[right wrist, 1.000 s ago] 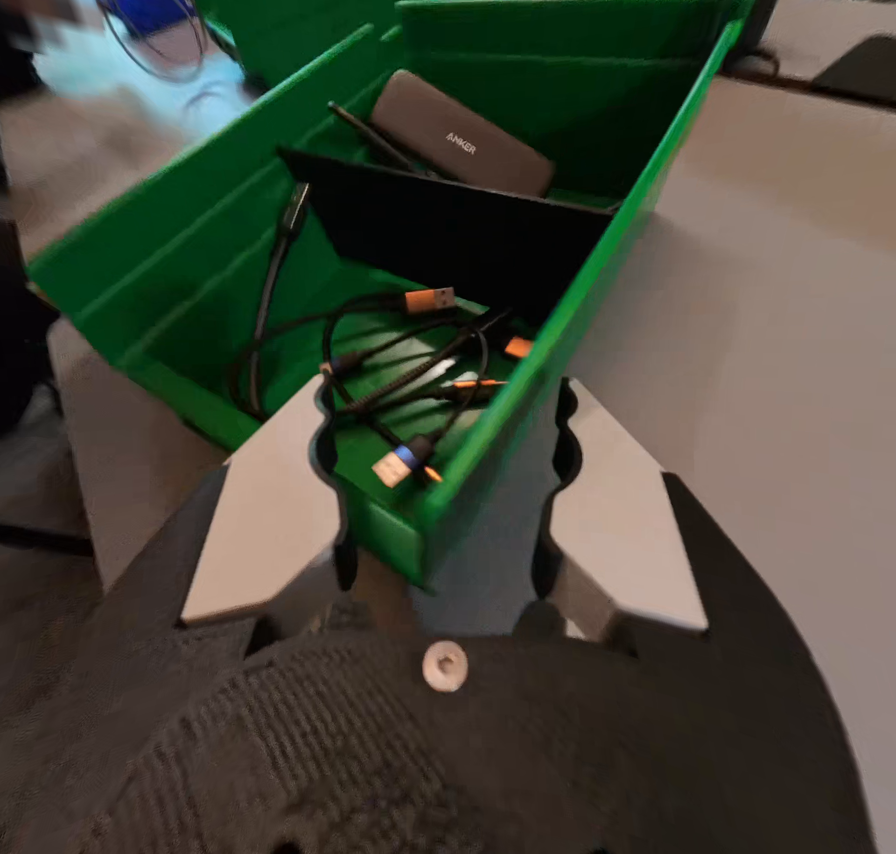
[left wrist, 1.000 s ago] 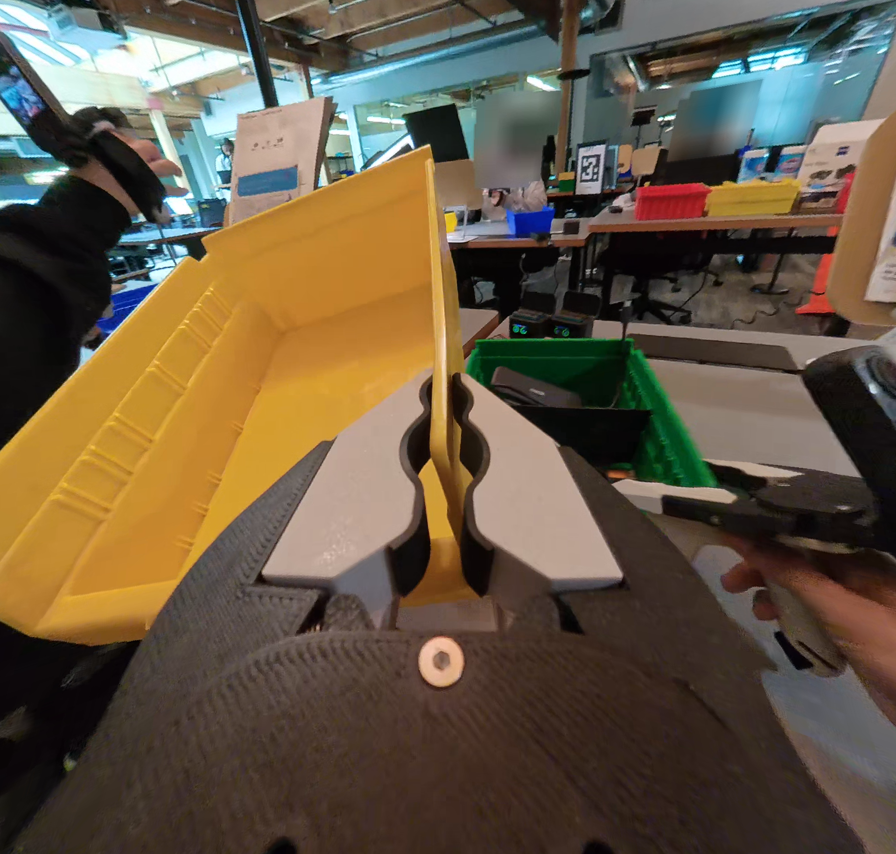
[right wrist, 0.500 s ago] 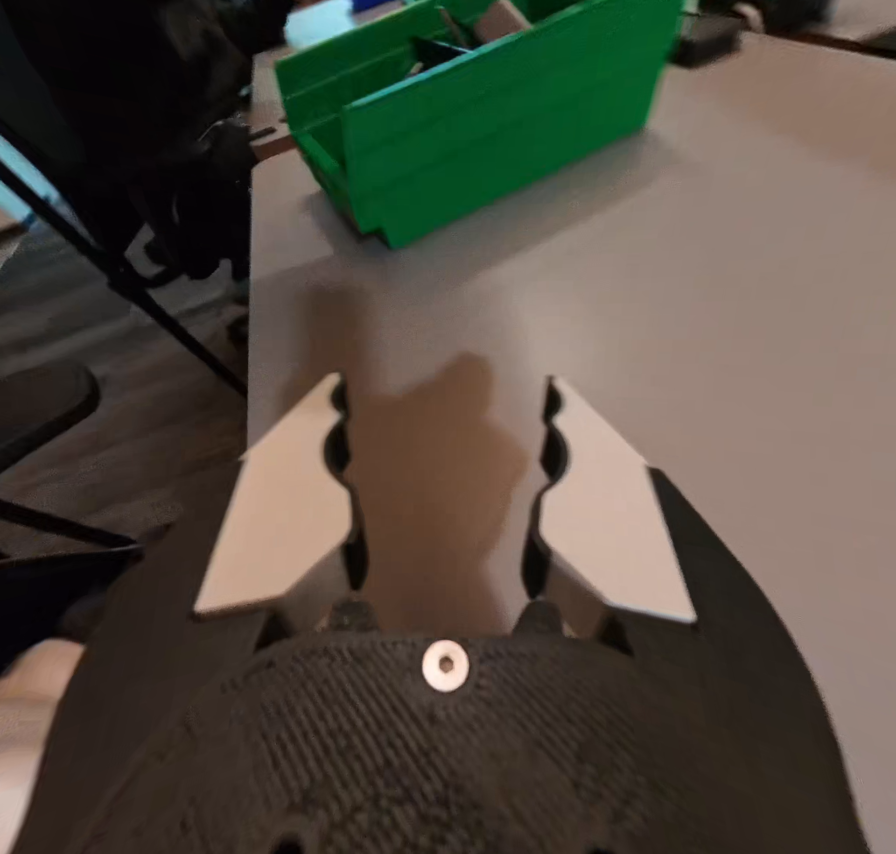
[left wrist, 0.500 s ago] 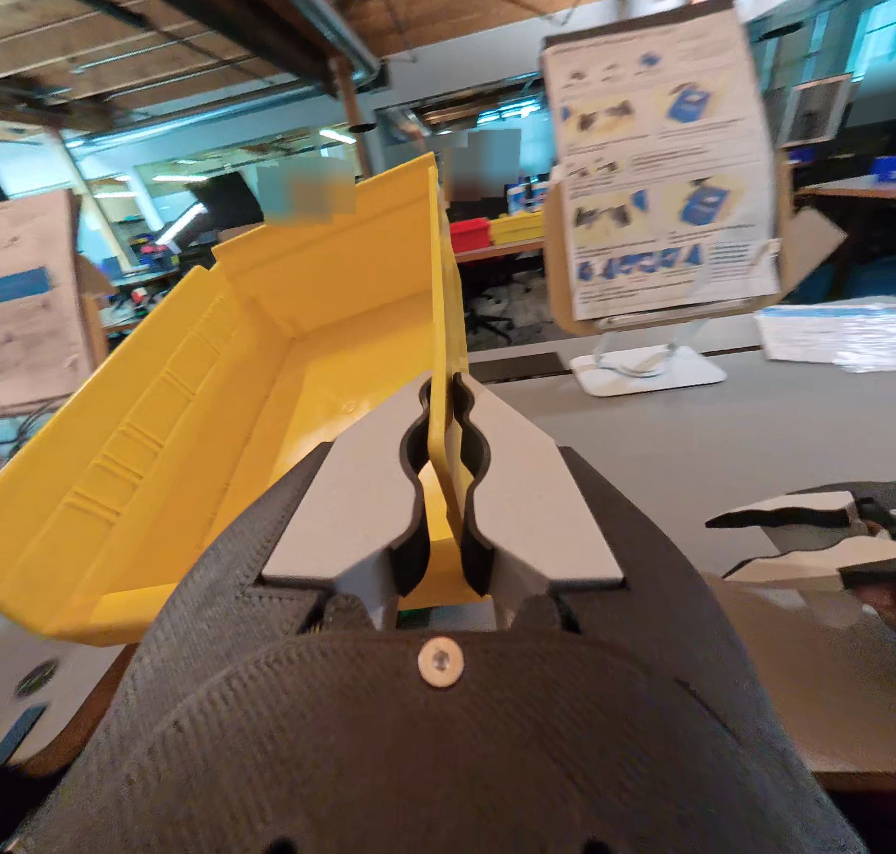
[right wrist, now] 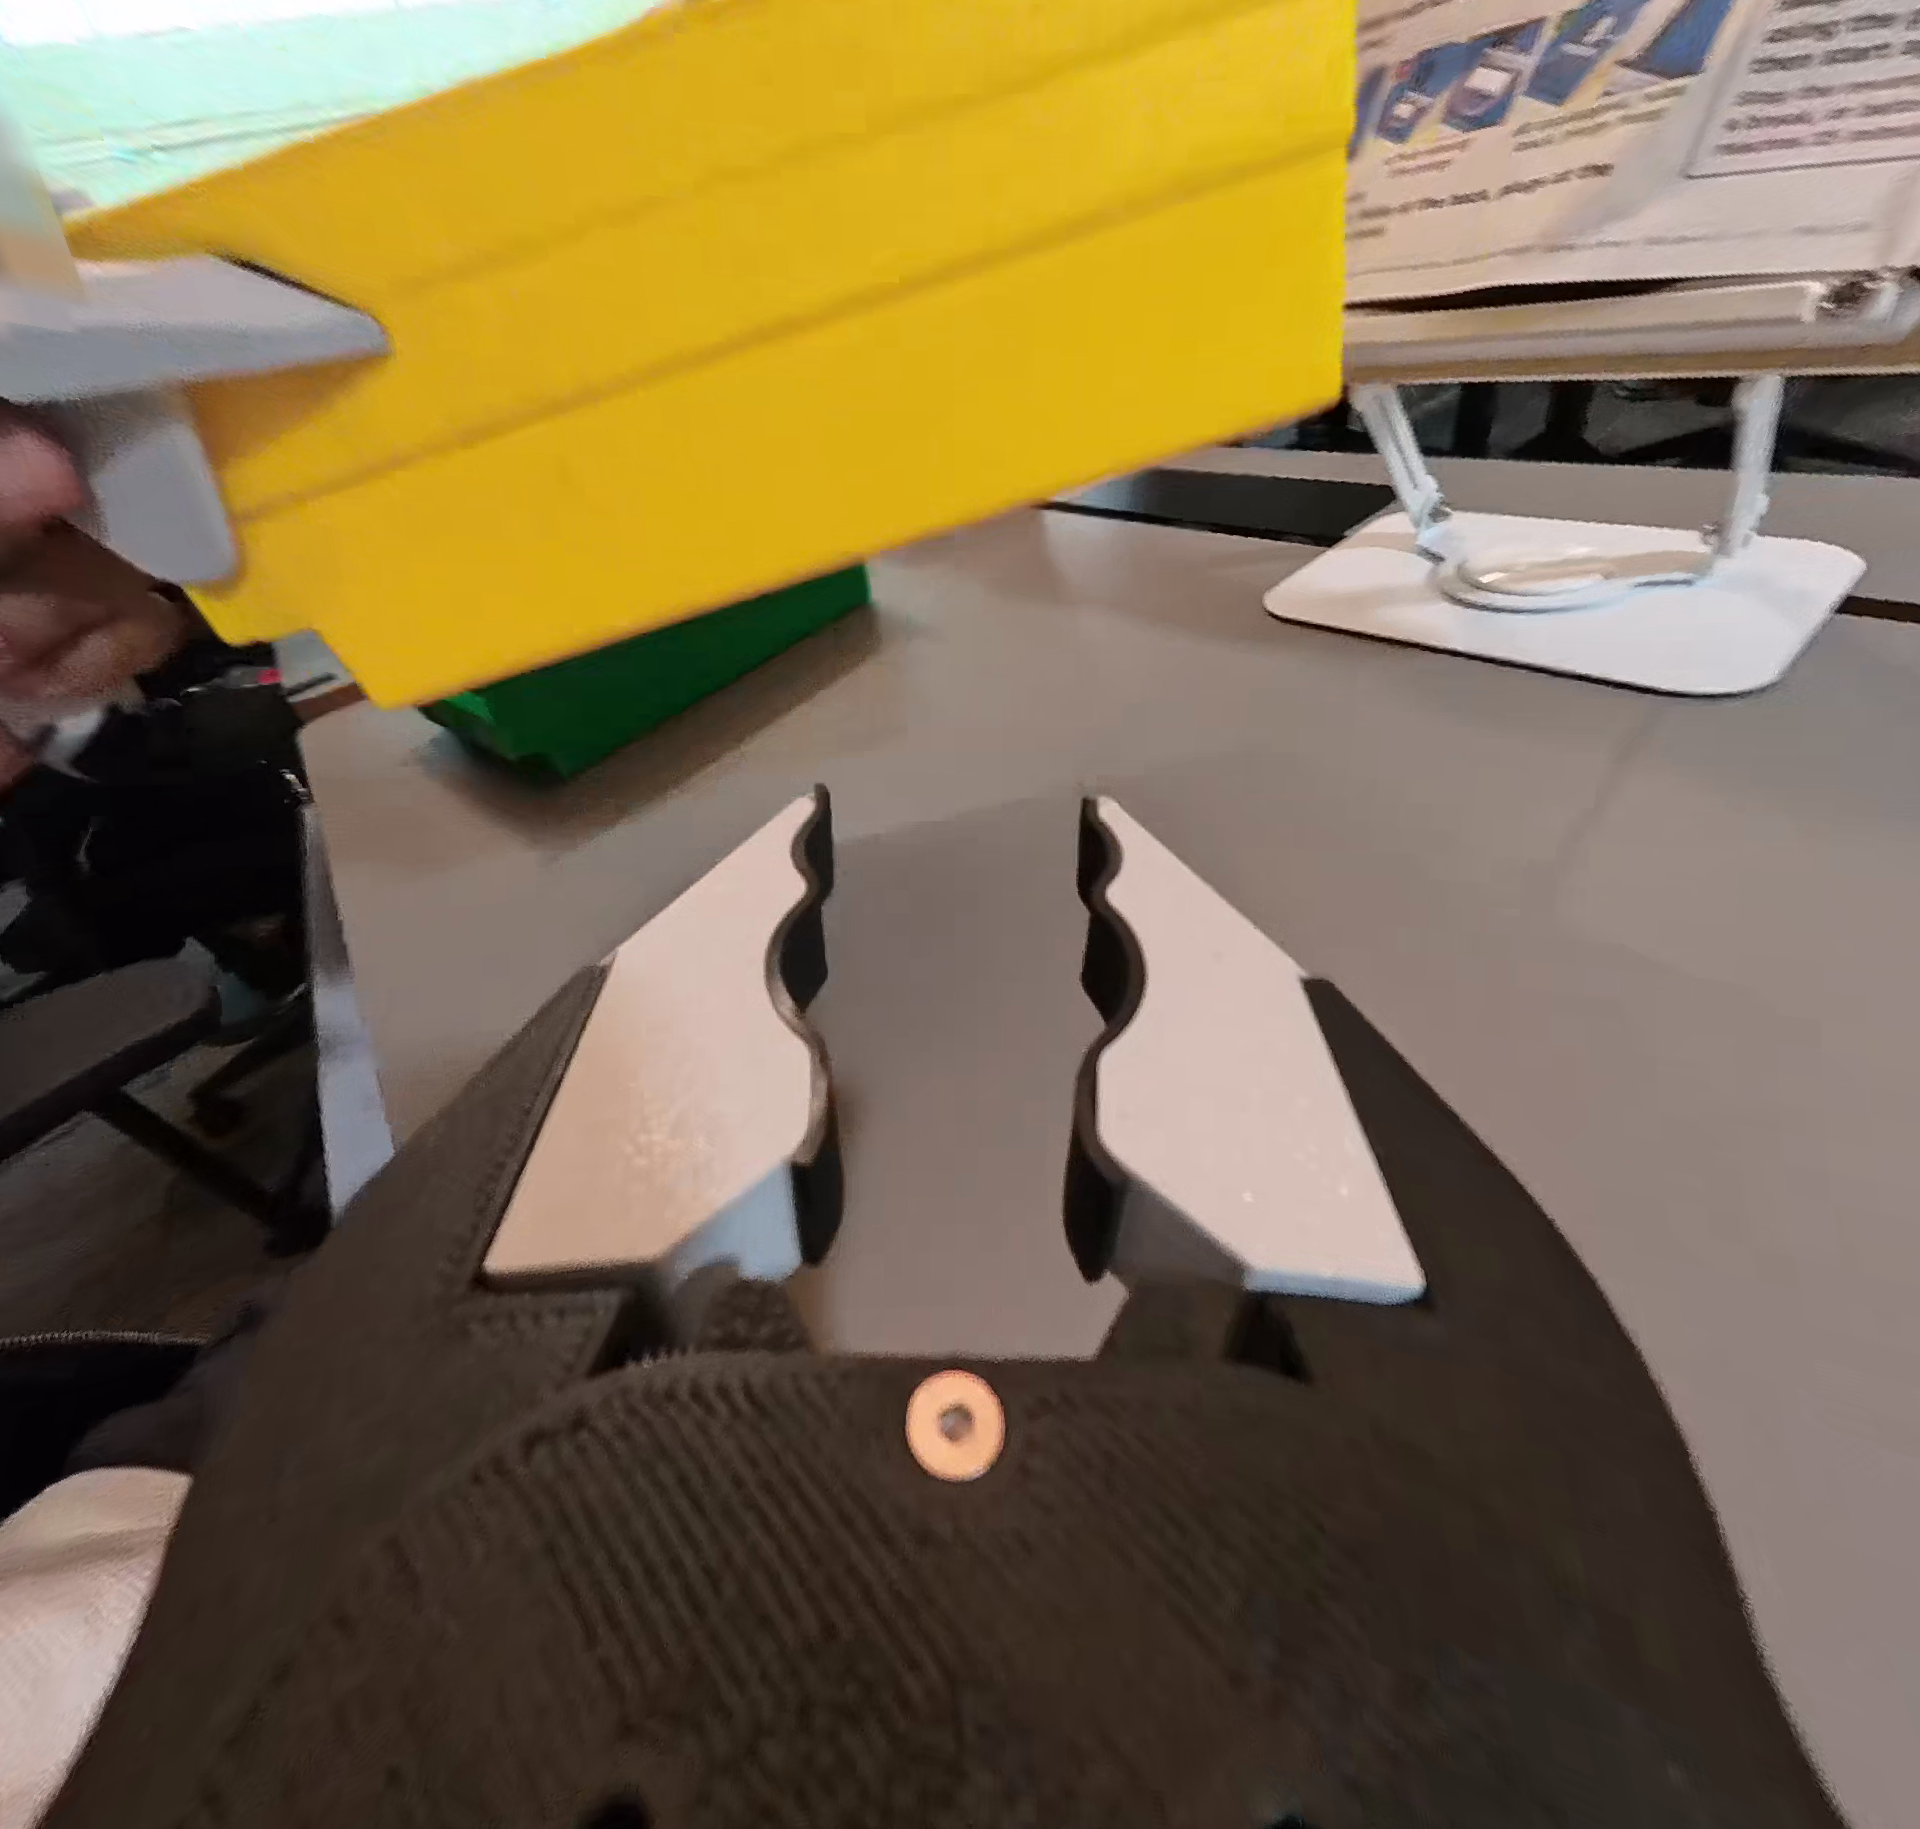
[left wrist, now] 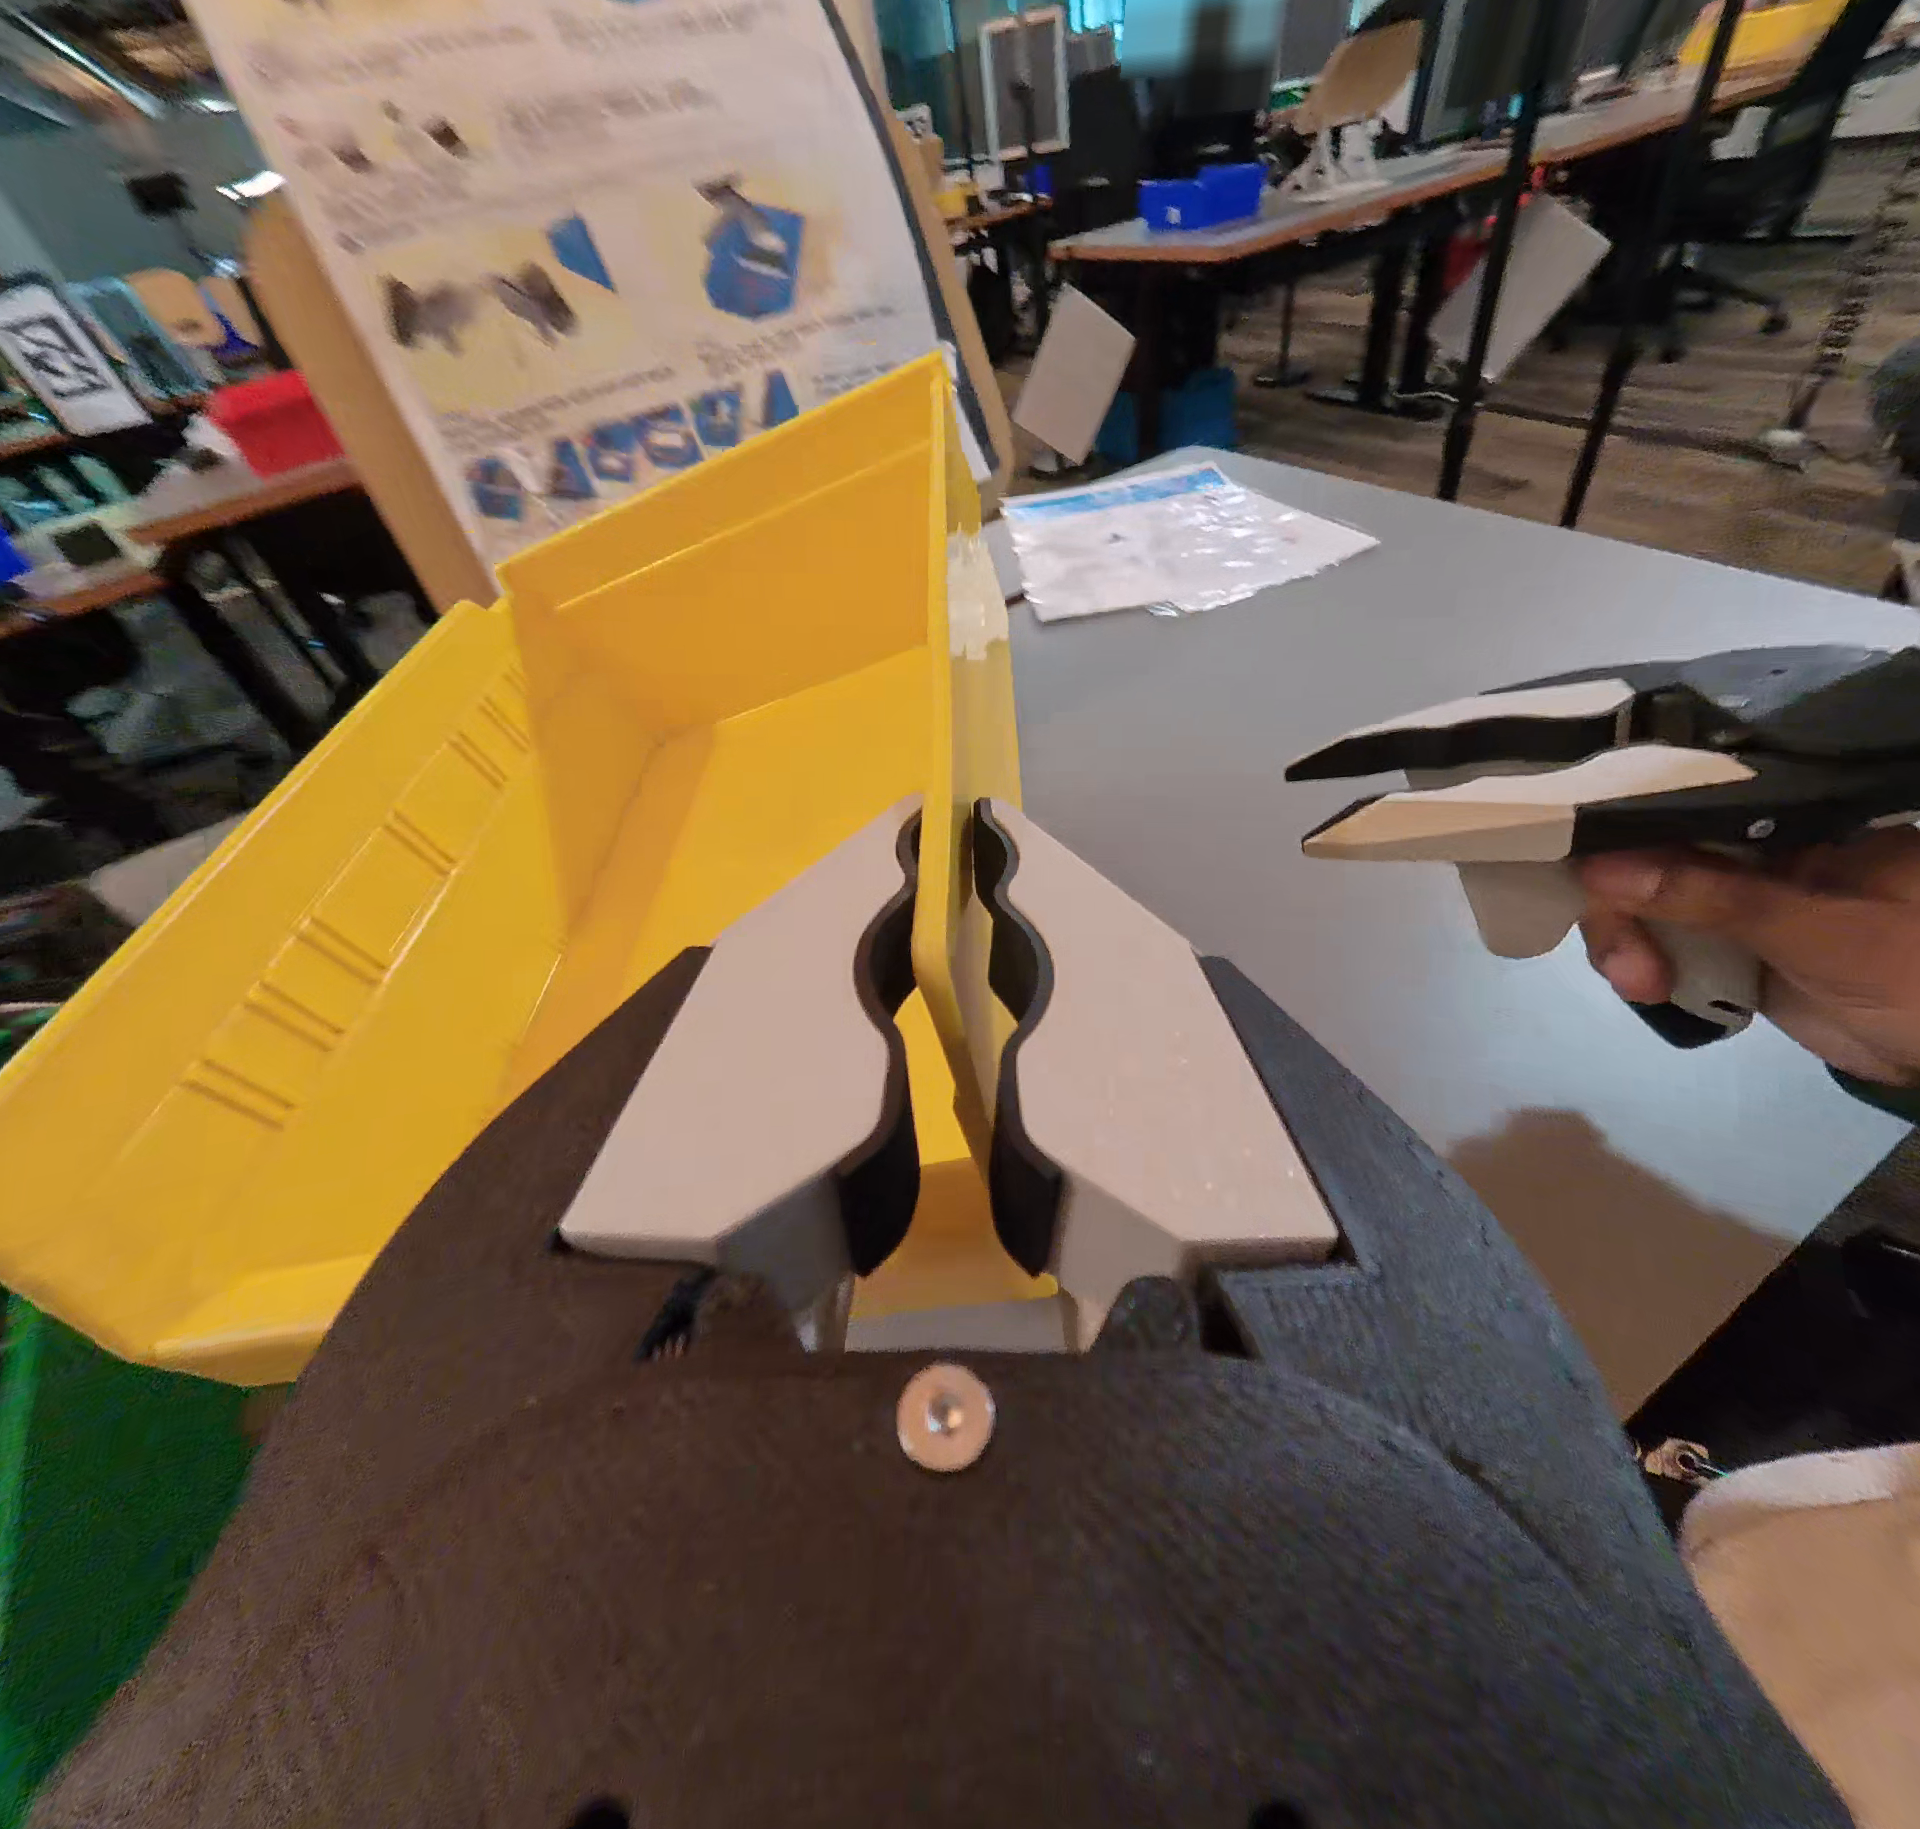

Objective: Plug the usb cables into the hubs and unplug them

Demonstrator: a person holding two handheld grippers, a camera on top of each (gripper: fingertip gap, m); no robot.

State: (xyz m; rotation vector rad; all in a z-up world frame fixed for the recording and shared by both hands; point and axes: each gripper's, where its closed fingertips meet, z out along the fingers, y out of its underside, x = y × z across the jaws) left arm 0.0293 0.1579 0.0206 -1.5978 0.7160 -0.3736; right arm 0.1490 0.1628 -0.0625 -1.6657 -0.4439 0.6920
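My left gripper [left wrist: 945, 823] is shut on the right side wall of an empty yellow bin [left wrist: 436, 948] and holds it in the air, tilted. The bin also shows in the right wrist view [right wrist: 790, 273], raised above the grey table [right wrist: 1455, 896], with the left gripper [right wrist: 187, 345] clamped on its near end. My right gripper [right wrist: 951, 813] is open and empty, just above the table; it shows in the left wrist view [left wrist: 1304, 808] to the right of the bin. A green bin [right wrist: 644, 678] stands on the table behind the yellow one. No cables or hubs are visible.
An instruction sheet on a white stand [right wrist: 1579, 584] stands at the back right of the table; it shows behind the yellow bin in the left wrist view [left wrist: 582, 179]. A plastic-sleeved paper [left wrist: 1174, 543] lies far on the table. The table edge [left wrist: 1766, 1249] runs at the right.
My left gripper has swung the yellow bin to the right, away from the green bin. My right gripper has left the green bin with the cables and now hovers over bare table, still open.
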